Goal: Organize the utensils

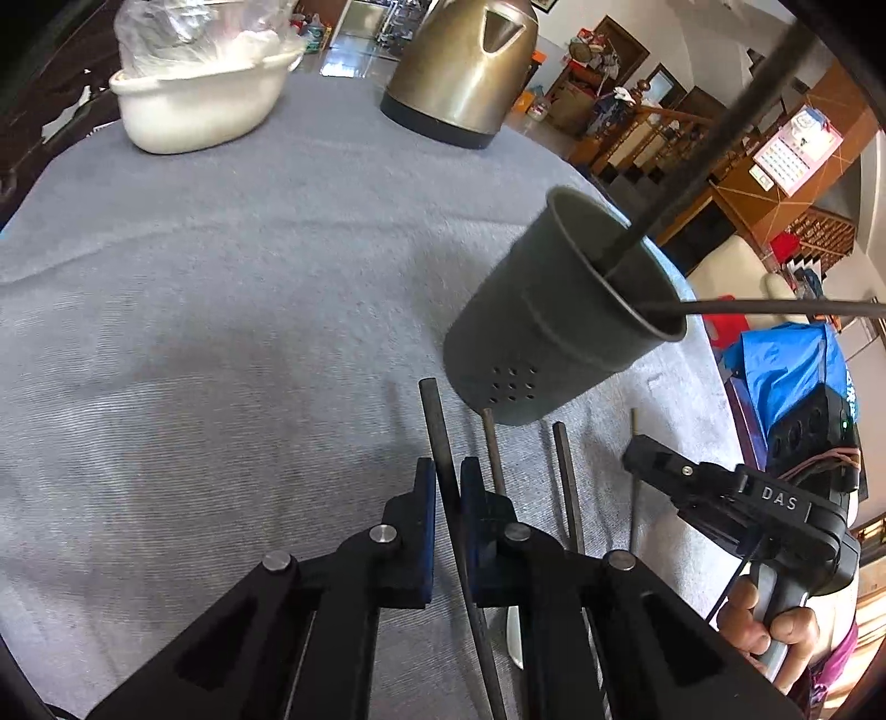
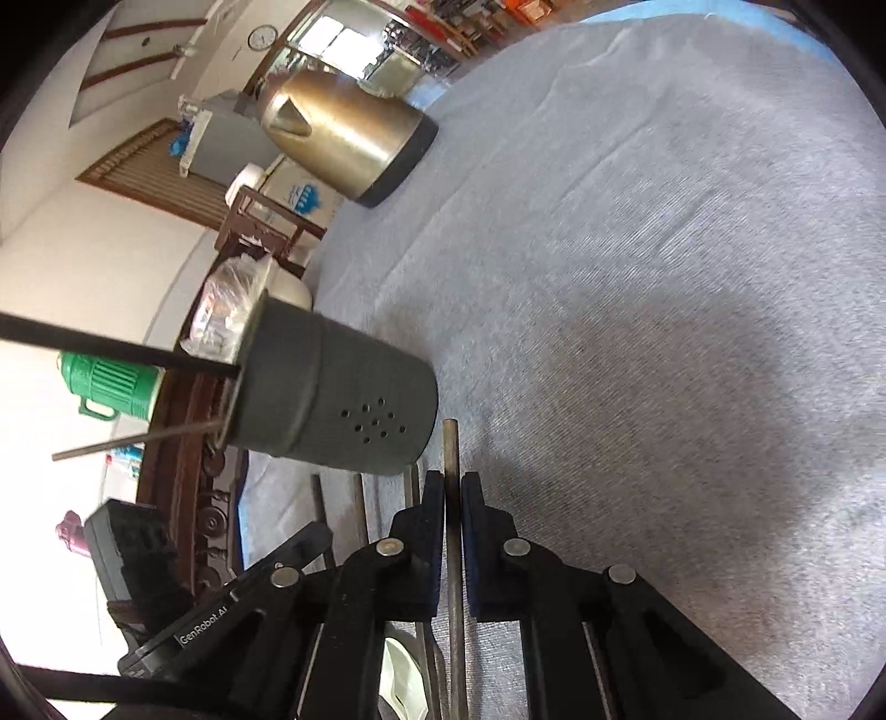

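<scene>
Your left gripper has its two blue-padded jaws nearly closed around a dark flat handle, which runs up between the pads and pokes out past the fingertips toward the holder. In the right wrist view, your right gripper is drawn in the same way, pinching a thin round metal rod that stands straight up between its pads and ends just short of the holder's base.

Lying on the grey cloth just right of the left gripper are three more slim handles: a brownish round one touching the right jaw's outer side, a flat grey one beside it, and a thin one farther right, next to the other gripper's body. Something white shows low between the left gripper's arms; you cannot tell what it is.

Just beyond the handle tips stands one dark grey utensil holder with a cluster of small holes near its base. Two dark stems lean out of its mouth: a thick one and a thin one.

At the far side sit one brass-coloured kettle and, to its left, one white tub holding a clear plastic bag.
</scene>
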A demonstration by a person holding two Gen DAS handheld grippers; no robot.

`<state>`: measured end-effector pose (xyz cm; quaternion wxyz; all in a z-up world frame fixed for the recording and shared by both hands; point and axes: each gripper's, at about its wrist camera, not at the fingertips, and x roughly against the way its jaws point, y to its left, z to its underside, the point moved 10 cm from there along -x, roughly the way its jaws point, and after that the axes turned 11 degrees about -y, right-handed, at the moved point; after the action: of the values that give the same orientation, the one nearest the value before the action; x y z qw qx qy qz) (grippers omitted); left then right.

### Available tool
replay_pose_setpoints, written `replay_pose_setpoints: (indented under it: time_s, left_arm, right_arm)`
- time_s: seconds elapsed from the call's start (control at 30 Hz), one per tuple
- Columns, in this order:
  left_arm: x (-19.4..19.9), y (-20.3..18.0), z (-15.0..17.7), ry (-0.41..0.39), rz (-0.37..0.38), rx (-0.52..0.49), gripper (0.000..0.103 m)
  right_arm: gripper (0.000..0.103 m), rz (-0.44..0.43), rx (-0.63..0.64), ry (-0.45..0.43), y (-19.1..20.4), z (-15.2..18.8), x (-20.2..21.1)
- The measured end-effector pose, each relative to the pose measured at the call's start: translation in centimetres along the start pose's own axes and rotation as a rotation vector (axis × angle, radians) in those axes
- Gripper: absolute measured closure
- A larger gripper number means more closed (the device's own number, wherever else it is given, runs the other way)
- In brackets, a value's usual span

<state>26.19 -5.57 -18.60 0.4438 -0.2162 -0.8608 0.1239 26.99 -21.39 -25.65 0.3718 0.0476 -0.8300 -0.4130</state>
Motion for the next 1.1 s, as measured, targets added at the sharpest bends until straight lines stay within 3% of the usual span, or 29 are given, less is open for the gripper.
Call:
replay_pose_setpoints:
  time_s: [0.17,0.7,1.1]
  left_arm:
    - [2.1,-0.2,-0.5,-0.058,-0.001,0.006,0.095]
    - [12.1,-2.3,-2.7,-0.267,-0.017,-0.057,0.096]
    - [18.3,-5.1,-6.1,-0.430,0.004,-0.097,0.096]
  right_arm:
    - [0.097,-0.034,0.014,-0.039,1.1,-0.4,1.6]
    - [0.097,-0.088,0.270,-0.127,8.2,1.4,6.3]
    - [0.097,-0.155,0.354,-0.286,14.0,-0.1,11.1]
